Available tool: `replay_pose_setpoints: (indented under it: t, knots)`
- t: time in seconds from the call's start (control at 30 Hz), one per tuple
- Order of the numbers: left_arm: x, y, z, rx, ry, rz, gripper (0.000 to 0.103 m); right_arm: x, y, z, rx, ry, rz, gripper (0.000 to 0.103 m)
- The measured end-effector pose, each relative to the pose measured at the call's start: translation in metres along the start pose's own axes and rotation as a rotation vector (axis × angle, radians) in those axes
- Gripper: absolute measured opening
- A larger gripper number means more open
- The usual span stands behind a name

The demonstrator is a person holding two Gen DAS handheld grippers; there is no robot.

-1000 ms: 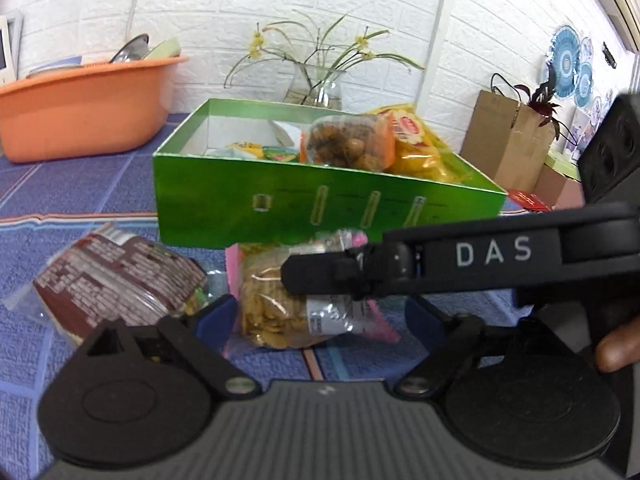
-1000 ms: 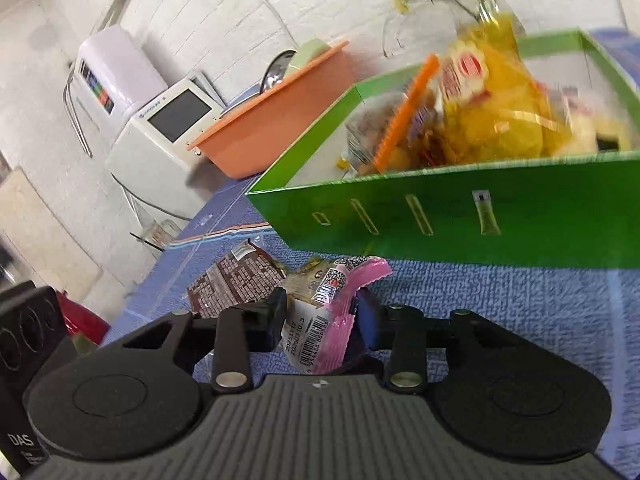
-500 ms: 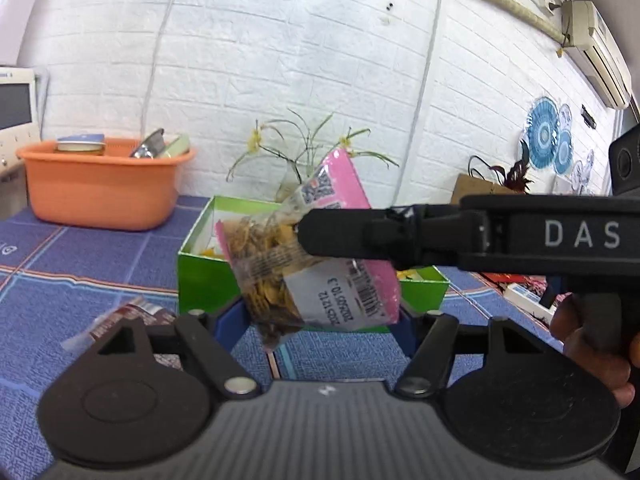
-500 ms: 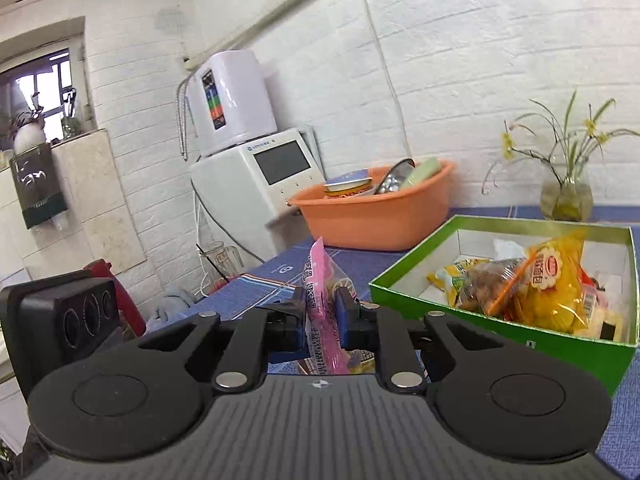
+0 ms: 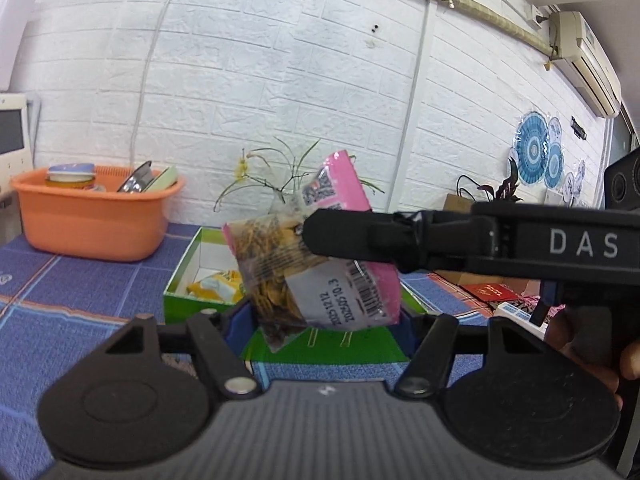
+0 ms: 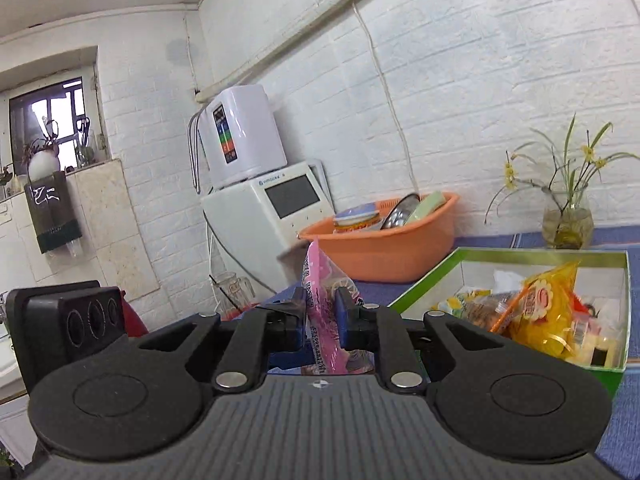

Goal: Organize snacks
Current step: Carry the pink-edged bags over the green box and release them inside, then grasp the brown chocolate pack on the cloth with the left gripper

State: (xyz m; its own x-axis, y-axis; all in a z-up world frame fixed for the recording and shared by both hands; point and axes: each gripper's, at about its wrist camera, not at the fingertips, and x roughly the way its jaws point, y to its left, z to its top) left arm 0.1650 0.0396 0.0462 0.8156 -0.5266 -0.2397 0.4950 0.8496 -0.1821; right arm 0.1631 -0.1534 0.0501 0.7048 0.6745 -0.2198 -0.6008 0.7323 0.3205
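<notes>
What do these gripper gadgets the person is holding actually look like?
Both are matte black plastic. Each has a ribbed grey-black body, two round discs at the sides, and angled linkage arms with silver rivets leading to blue finger pads. The right gripper, seen side-on from the left camera, carries white "DAS" lettering. The left gripper looks the same build. No cables or sleeves show.

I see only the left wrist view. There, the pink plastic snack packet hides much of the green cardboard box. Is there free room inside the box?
Observer: Yes. In the right wrist view a shiny yellow bag is piled with other packets at one end of the green cardboard box. The end nearer the orange plastic basin looks less full.
Operator: How does the right gripper hold the packet?
Observer: The right gripper is shut on the pink plastic snack packet, which stands edge-on between its jaws. I cannot judge the force.
</notes>
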Motion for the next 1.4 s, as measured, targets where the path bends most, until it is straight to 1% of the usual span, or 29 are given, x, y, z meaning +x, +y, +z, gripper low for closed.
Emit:
replay_pose_setpoints:
  t: [0.1,0.17,0.27,0.37,0.4,0.43,0.47,0.5,0.53,0.57,0.6,0.63,0.7,0.73,0.8,0.83,0.9,0.93,0.97,1.03,1.1,1.17,1.2,1.27,1.33,1.4]
  knots:
    - [0.016,-0.001,0.016,0.023,0.018,-0.011,0.066,0.002,-0.011,0.011,-0.025,-0.016,0.001,0.028]
    - [0.031,-0.001,0.028,0.043,0.022,-0.005,0.067,0.008,-0.028,0.021,0.010,-0.027,0.014,0.028]
    - [0.057,0.007,0.043,0.043,0.050,0.008,0.067,0.023,-0.061,0.032,0.142,-0.029,0.042,0.028]
    - [0.092,0.019,0.046,0.017,0.099,0.033,0.071,0.044,-0.097,0.029,0.309,-0.026,0.038,0.028]
    - [0.104,0.025,0.045,-0.001,0.122,0.038,0.073,0.050,-0.105,0.025,0.346,-0.026,0.021,0.028]
    - [0.115,0.029,0.043,-0.021,0.143,0.044,0.078,0.055,-0.113,0.021,0.376,-0.031,-0.008,0.028]
    - [0.124,0.034,0.040,-0.042,0.159,0.062,0.079,0.059,-0.120,0.016,0.398,-0.044,-0.056,0.031]
    - [0.130,0.038,0.038,-0.053,0.162,0.069,0.077,0.060,-0.124,0.013,0.406,-0.052,-0.107,0.042]
    - [0.131,0.041,0.036,-0.058,0.158,0.085,0.078,0.056,-0.128,0.010,0.411,-0.069,-0.167,0.049]
    - [0.128,0.044,0.035,-0.070,0.149,0.106,0.080,0.050,-0.129,0.009,0.415,-0.087,-0.207,0.069]
    - [0.121,0.047,0.033,-0.079,0.129,0.113,0.086,0.042,-0.130,0.008,0.414,-0.104,-0.224,0.101]
    - [0.110,0.049,0.032,-0.081,0.099,0.118,0.093,0.032,-0.128,0.008,0.401,-0.129,-0.240,0.103]
    - [0.082,0.048,0.028,-0.059,0.042,0.152,0.100,0.014,-0.120,0.009,0.340,-0.163,-0.271,0.103]
    - [0.068,0.047,0.026,-0.045,0.023,0.170,0.101,0.005,-0.112,0.009,0.292,-0.172,-0.278,0.103]
    - [0.038,0.050,0.019,-0.034,0.012,0.211,0.102,-0.008,-0.094,0.007,0.201,-0.173,-0.280,0.103]
    - [0.024,0.053,0.015,-0.036,0.018,0.229,0.102,-0.013,-0.084,0.004,0.161,-0.162,-0.279,0.103]
    - [-0.001,0.063,0.004,-0.063,0.037,0.279,0.102,-0.017,-0.069,-0.004,0.091,-0.108,-0.247,0.103]
    - [-0.013,0.068,-0.003,-0.077,0.051,0.301,0.102,-0.018,-0.062,-0.009,0.068,-0.074,-0.213,0.103]
    - [-0.023,0.072,-0.010,-0.088,0.069,0.319,0.102,-0.013,-0.056,-0.015,0.043,-0.020,-0.172,0.103]
    - [-0.036,0.076,-0.024,-0.064,0.109,0.350,0.102,-0.005,-0.045,-0.027,0.011,0.083,-0.127,0.103]
    - [-0.040,0.076,-0.035,0.002,0.137,0.380,0.102,0.012,-0.034,-0.037,-0.012,0.192,-0.106,0.103]
    - [-0.041,0.075,-0.043,0.067,0.148,0.386,0.102,0.029,-0.028,-0.043,-0.001,0.262,-0.118,0.103]
    - [-0.041,0.075,-0.045,0.083,0.154,0.388,0.102,0.037,-0.025,-0.045,0.015,0.295,-0.137,0.103]
    - [-0.039,0.076,-0.049,0.124,0.167,0.390,0.102,0.052,-0.022,-0.047,0.043,0.355,-0.206,0.103]
    - [-0.037,0.078,-0.050,0.155,0.177,0.367,0.102,0.062,-0.019,-0.049,0.044,0.394,-0.253,0.103]
    - [-0.033,0.083,-0.050,0.169,0.187,0.329,0.102,0.066,-0.016,-0.050,0.032,0.402,-0.271,0.103]
